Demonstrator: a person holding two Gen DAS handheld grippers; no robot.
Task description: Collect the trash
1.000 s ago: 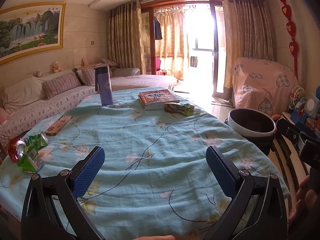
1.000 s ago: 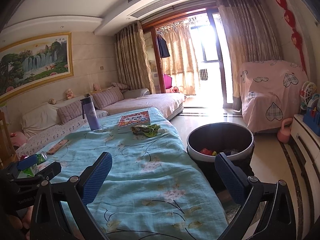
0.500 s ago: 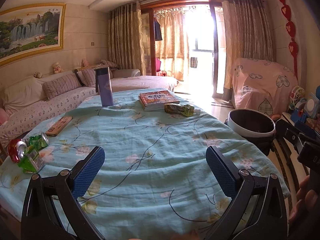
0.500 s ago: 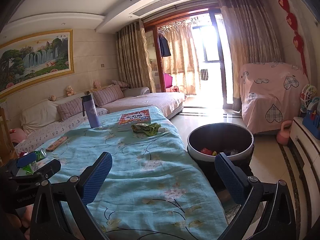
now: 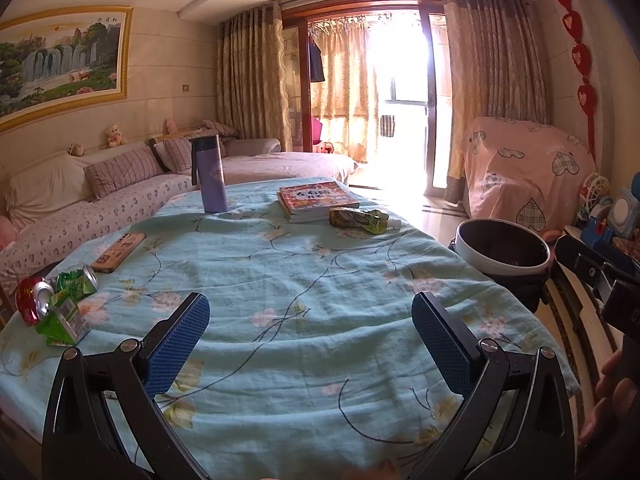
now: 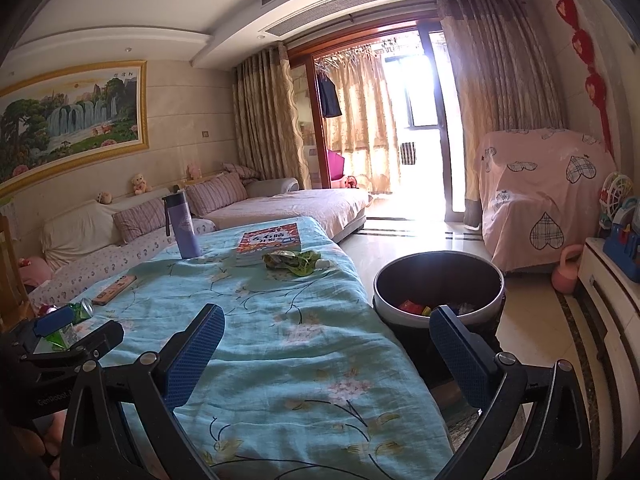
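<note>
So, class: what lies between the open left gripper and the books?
Only bare flowered cloth, seen in the left wrist view, between left gripper and books.

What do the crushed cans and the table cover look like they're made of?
Crushed cans: thin metal, probably aluminium; shiny silver ends, dented printed walls. Table cover: soft woven cloth, matte, likely cotton; it wrinkles and drapes over the edge.

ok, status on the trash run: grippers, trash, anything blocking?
Left gripper and right gripper open, empty. Crushed cans and green wrapper on the tablecloth, bin beside it. Nothing blocking.
</note>
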